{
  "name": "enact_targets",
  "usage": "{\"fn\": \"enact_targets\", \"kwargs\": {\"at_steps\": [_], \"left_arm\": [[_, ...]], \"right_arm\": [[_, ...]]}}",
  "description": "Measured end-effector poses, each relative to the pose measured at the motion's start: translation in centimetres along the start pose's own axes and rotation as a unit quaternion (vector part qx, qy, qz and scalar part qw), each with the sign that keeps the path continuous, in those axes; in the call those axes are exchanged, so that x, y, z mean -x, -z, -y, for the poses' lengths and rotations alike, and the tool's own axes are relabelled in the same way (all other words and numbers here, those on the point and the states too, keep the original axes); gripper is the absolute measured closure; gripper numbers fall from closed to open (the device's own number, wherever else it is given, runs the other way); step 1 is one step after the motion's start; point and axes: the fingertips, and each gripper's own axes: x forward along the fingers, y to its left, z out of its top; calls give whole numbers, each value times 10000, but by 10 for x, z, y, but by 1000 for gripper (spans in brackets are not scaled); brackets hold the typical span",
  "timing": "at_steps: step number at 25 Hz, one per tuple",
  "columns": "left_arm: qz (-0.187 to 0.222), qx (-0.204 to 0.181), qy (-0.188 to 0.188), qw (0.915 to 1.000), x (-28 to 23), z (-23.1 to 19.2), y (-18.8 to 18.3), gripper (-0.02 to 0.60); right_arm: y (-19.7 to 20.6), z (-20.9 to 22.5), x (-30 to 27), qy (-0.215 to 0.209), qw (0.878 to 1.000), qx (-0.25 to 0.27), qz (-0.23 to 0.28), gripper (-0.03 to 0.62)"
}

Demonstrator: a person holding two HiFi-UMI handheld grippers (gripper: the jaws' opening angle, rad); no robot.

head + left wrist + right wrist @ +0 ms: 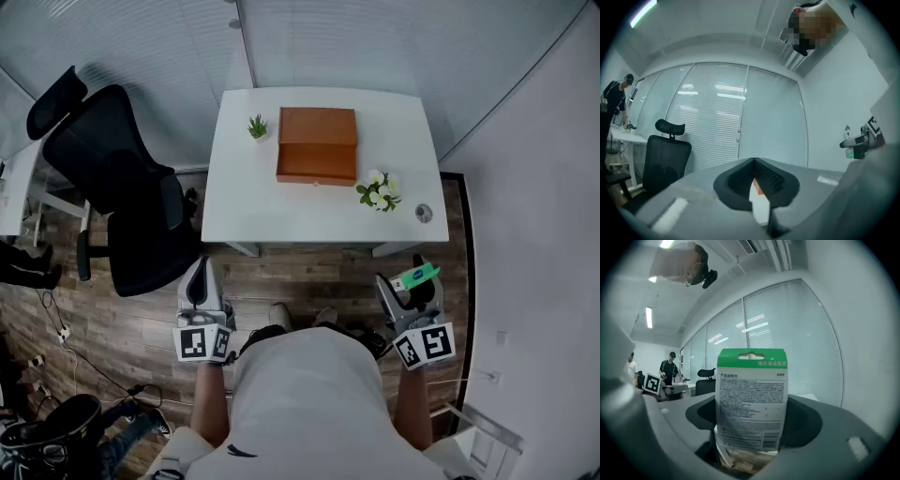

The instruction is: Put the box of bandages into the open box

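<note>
I'm gripping the bandage box [751, 399] upright between the jaws of the right tongs [405, 284]. The left tongs [200, 272] are hanging clenched, holding nothing. The open box [317, 146] is sitting well ahead of both, on the table [246, 202].

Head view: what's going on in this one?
A person stands back from the white table with a gripper in each hand. The right gripper is shut on the box of bandages. The left gripper is shut and empty. The open box sits on the table, and the bandages have not reached it yet.
</note>
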Motion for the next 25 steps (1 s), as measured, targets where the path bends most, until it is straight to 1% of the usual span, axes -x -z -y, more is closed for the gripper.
{"fn": "enact_targets", "kwargs": {"at_steps": [2,6,12,18,25], "left_arm": [[7,46,19,10000,-3,-1,1,575],[66,264,5,9996,-5,-4,0,575],[41,148,96,9998,-8,-2,-2,575],[42,138,143,9998,-9,-6,-1,575],[-25,159,240,9996,-8,-20,-2,575]], "right_arm": [[0,2,-2,24,10000,79,-6,223],[0,2,-4,37,10000,91,-6,223],[0,0,-8,46,10000,10,-11,223],[1,-5,-15,45,10000,7,-41,223],[-6,-13,-30,105,9999,-37,-46,223]]}}
